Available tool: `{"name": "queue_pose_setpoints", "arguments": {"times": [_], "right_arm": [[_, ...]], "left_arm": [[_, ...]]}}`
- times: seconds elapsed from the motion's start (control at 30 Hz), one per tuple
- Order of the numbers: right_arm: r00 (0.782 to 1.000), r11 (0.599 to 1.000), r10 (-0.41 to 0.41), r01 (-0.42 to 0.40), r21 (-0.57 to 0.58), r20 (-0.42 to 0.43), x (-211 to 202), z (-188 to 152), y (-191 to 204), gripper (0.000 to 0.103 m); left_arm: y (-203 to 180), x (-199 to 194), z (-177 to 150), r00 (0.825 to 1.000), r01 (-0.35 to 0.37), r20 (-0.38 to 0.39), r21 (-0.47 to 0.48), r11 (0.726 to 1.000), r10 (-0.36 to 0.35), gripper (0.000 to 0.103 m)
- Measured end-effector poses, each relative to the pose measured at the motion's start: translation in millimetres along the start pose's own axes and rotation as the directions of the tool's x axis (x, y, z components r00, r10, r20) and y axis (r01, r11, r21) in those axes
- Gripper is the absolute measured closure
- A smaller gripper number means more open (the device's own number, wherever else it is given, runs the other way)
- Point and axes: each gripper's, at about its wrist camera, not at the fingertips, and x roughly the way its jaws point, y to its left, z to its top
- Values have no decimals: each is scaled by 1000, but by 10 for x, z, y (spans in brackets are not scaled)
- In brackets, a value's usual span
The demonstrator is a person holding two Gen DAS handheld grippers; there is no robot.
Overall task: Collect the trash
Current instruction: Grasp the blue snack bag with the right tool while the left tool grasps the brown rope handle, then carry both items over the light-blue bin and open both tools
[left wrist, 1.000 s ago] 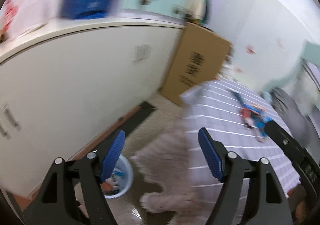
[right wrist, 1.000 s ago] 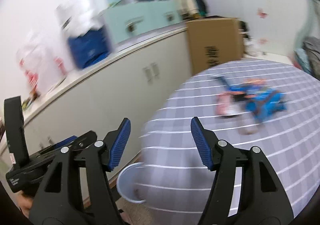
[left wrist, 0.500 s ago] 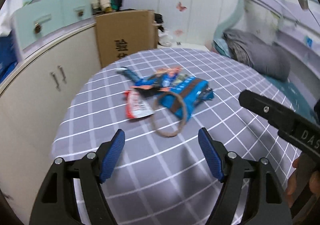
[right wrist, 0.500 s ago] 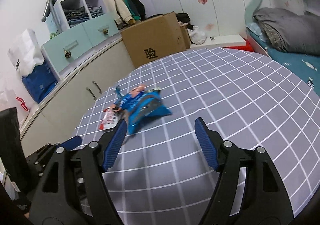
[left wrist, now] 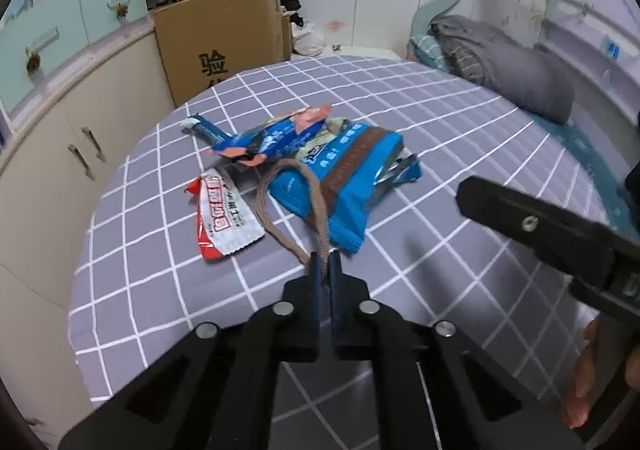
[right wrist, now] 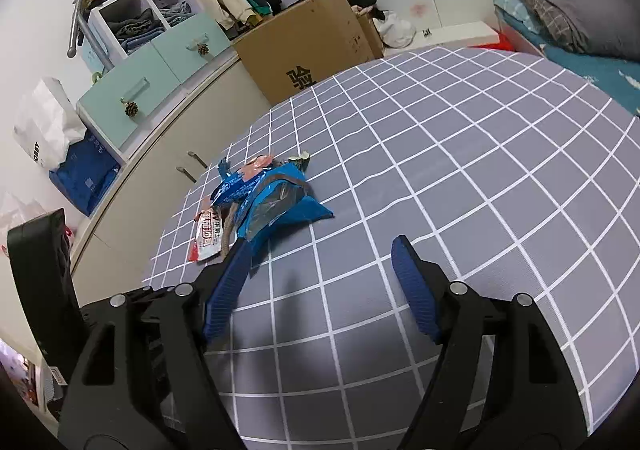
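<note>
A pile of wrappers – a blue bag (left wrist: 344, 185), a red-and-white packet (left wrist: 224, 219) and a torn blue wrapper (left wrist: 264, 139) – lies near the left edge of the checked counter (left wrist: 460, 121), a loop of brown cord (left wrist: 316, 209) draped across it. The left gripper (left wrist: 325, 264) has its jaws together on the near end of the cord; the right gripper (right wrist: 316, 282) hovers just beside the pile, jaws apart. Collection looks barely begun, every piece on the counter, no bin in sight

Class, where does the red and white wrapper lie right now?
The red and white wrapper lies on the checked tablecloth, left of the blue bag, beside the brown string.
</note>
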Motion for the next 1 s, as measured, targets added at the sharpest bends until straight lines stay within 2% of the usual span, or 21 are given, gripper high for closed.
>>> {"name": "queue_pose_setpoints", "arguments": {"times": [0.17, 0.3, 0.43, 0.47, 0.57, 0.63, 0.67, 0.7, 0.73, 0.8, 0.87, 1.0], "right_arm": [[999, 999, 32, -31, 38, -10, -25, 48, 38, 27], [997, 996, 57, -53, 76, -44, 81, 103, 139, 26], [993, 993, 69, -58, 106, -100, 351, 144, 257, 26], [992, 992, 70, -57, 113, -108, 401, 144, 266, 26], [993, 994, 44, -33, 104, -110, 544, 142, 339, 27], [996, 995, 31, -23, 94, -88, 554, 138, 364, 38], [996, 995, 36, -28, 95, -87, 563, 138, 363, 59], [995, 995, 36, -27, 96, -92, 578, 135, 362, 71], [995, 995, 34, -24, 95, -97, 596, 131, 361, 72], [995, 996, 45, -38, 81, -86, 581, 107, 367, 94], [998, 998, 32, -29, 57, -56, 494, 88, 392, 98], [999, 999, 42, -42, 12, 33, 142, 7, 512, 98]], "left_arm": [[115, -363, -46, 990, 69, 126, -61, 996, -61, 100], [310, -757, -72, 963, 128, 255, -138, 982, -90, 101], [553, -1047, -96, 934, 186, 342, -224, 957, -102, 101], [595, -1083, -103, 931, 183, 354, -240, 953, -90, 101], [755, -1225, -186, 928, 106, 373, -289, 951, 10, 101], [905, -1258, -259, 932, 49, 354, -332, 942, 77, 101], [960, -1276, -298, 933, 42, 350, -347, 937, 88, 101], [1027, -1287, -343, 934, 33, 344, -363, 931, 101, 101], [1116, -1291, -400, 935, 16, 332, -383, 923, 122, 101], [1259, -1297, -497, 937, -11, 313, -413, 911, 153, 101], [1385, -1297, -595, 940, -26, 296, -434, 901, 170, 101], [1612, -1324, -826, 943, -59, 264, -468, 882, 203, 101]]}}
